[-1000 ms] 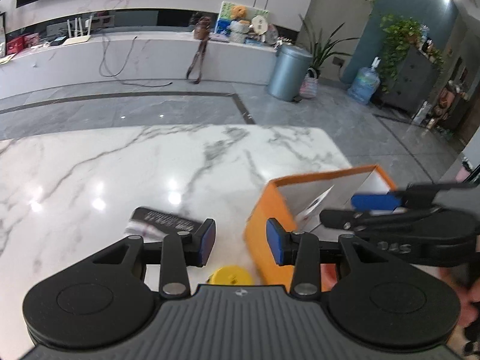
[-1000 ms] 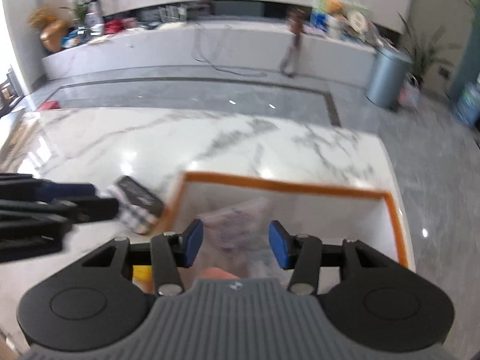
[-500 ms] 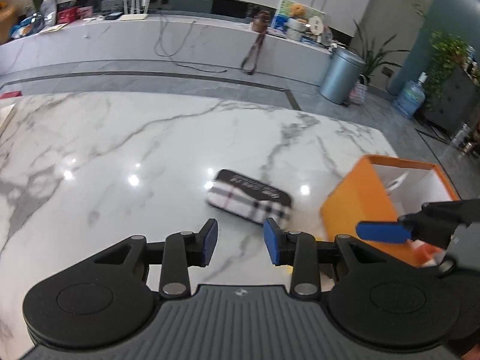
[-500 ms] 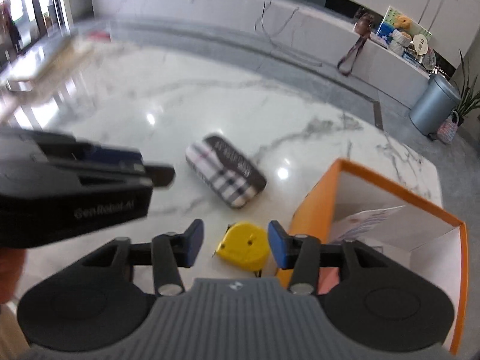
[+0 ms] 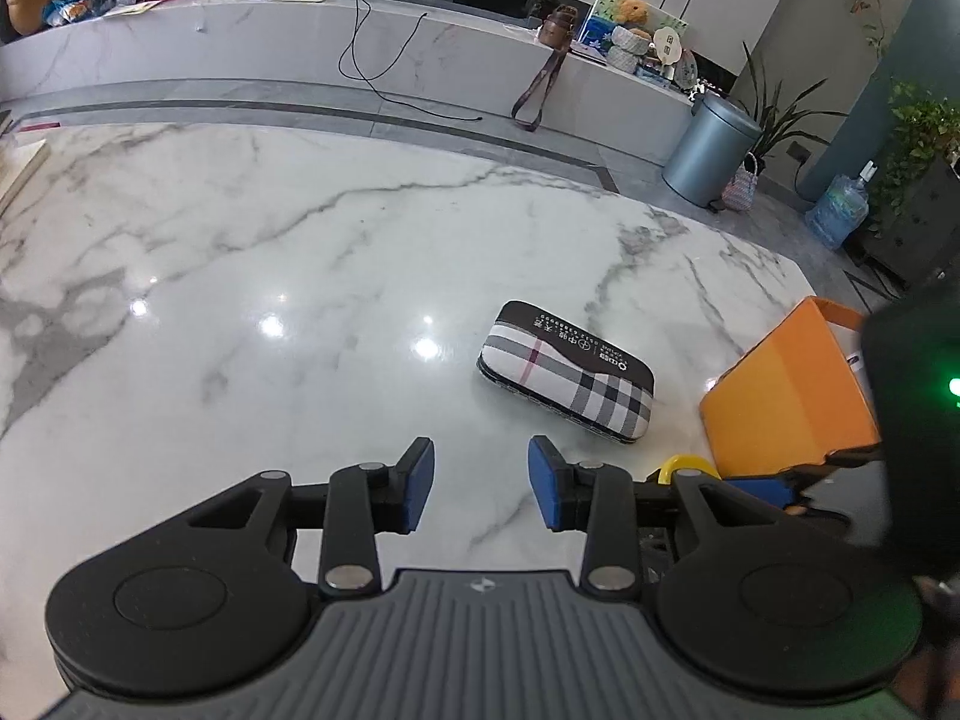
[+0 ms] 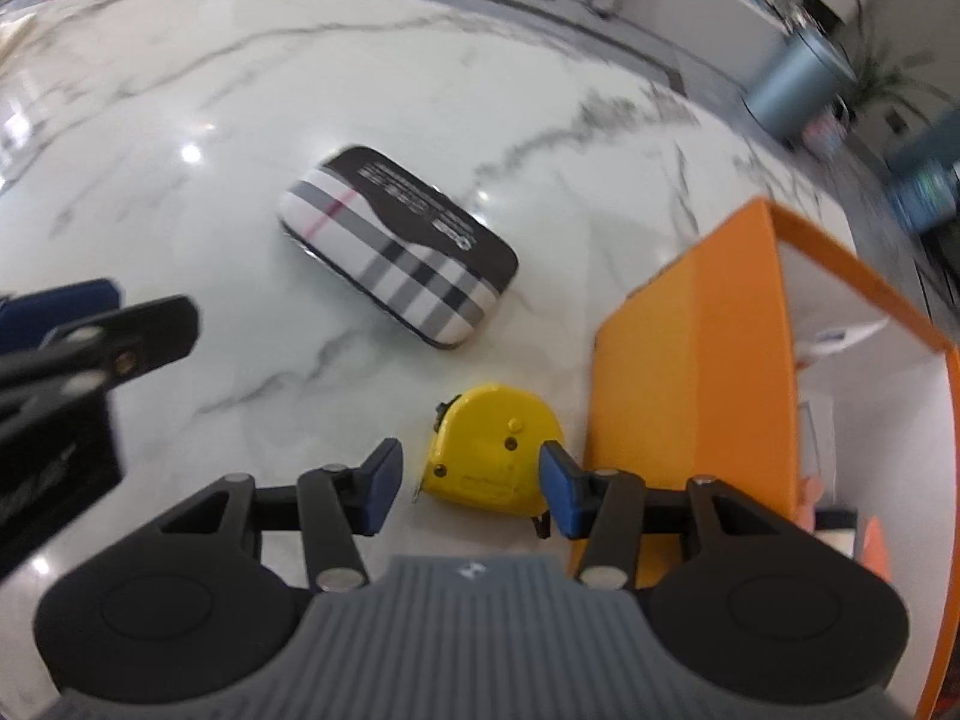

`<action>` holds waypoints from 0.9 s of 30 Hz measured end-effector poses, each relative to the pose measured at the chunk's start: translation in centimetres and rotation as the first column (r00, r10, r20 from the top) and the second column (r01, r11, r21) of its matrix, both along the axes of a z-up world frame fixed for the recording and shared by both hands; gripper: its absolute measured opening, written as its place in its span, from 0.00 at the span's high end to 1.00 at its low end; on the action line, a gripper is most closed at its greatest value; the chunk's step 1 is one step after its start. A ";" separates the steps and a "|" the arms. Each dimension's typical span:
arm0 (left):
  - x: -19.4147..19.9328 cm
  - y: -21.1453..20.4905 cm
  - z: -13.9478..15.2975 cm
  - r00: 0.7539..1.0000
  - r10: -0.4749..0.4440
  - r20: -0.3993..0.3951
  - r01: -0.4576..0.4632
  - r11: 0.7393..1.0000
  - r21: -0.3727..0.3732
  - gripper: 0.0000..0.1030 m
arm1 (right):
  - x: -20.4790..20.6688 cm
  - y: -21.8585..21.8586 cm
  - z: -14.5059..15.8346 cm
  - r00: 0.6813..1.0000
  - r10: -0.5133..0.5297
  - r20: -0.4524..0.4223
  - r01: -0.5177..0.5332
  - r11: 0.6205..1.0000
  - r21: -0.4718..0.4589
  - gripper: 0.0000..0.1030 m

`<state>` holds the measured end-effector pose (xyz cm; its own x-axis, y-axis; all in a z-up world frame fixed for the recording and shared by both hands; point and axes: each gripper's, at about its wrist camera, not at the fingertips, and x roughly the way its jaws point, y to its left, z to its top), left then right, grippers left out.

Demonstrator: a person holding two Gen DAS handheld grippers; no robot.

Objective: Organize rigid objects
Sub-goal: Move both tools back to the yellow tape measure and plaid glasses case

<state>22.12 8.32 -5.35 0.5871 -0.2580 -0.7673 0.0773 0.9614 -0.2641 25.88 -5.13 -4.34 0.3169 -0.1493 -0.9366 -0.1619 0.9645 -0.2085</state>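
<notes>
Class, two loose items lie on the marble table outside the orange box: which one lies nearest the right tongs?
The yellow tape measure, just ahead of the right tongs beside the orange box; the plaid case lies farther off.

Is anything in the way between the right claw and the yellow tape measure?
No. The right claw hangs just above the yellow tape measure with its fingers open to either side of it and nothing visible between. The plaid case lies further off, and the orange box stands beside it.
</notes>
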 end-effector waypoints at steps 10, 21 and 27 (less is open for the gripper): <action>0.4 1.1 -0.2 1.000 0.006 -0.019 -0.007 0.998 -0.063 0.58 | 1.2 0.8 -1.0 0.993 -0.108 0.054 0.111 0.991 -0.070 0.46; 1.0 1.1 -0.7 0.998 -0.001 -0.057 -0.003 0.998 -0.066 0.58 | 0.0 1.4 -0.1 0.997 0.022 0.072 -0.025 0.999 0.042 0.49; 1.3 1.6 -1.1 0.997 0.016 -0.077 -0.021 0.998 -0.064 0.58 | -0.2 2.8 0.5 0.987 0.146 0.060 -0.152 0.981 0.123 0.44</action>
